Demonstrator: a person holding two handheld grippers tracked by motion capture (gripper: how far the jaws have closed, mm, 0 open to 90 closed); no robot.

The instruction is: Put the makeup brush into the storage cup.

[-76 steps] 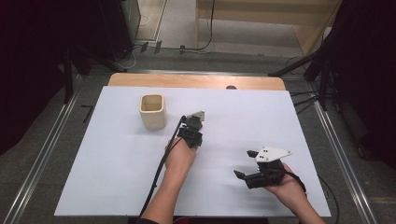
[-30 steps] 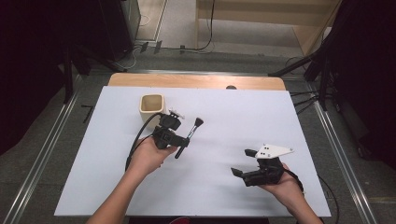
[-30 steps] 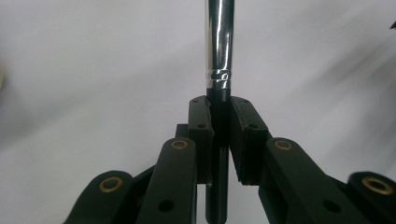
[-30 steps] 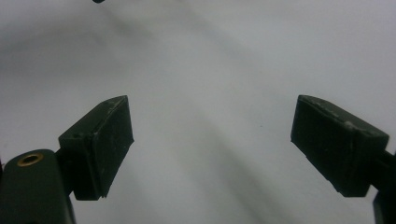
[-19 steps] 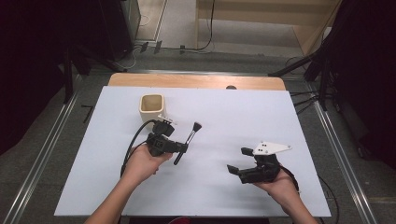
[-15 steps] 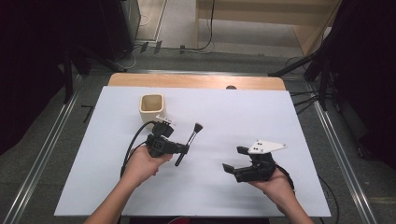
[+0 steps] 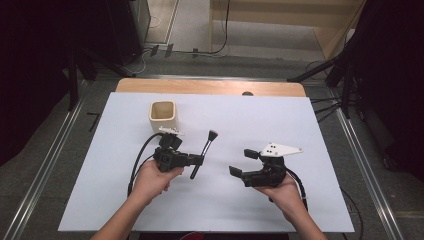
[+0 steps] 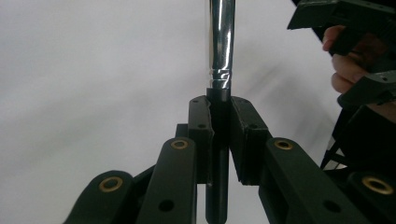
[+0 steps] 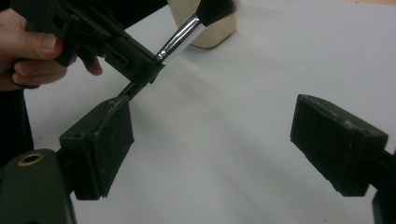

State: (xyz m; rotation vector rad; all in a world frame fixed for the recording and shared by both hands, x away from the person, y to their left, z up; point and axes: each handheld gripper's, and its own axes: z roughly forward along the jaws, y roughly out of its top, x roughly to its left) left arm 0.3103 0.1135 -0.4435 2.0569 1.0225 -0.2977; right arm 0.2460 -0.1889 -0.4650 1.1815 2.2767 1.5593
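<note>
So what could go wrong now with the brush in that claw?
The left claw pinches the makeup brush only on its thin black handle, with the long shiny part and bristles sticking out, so it might twist or slip. The right claw is wide open and close by, aimed toward the brush; if it bumps the handle before closing on it, the brush could drop onto the white table. The cream cup stands behind and could get knocked.

Brush (image 8: pixel 219 42): glossy metal ferrule, matt blk handle; cup (image 7: pixel 163 116) matt, table (image 7: pixel 300 125) smooth.
</note>
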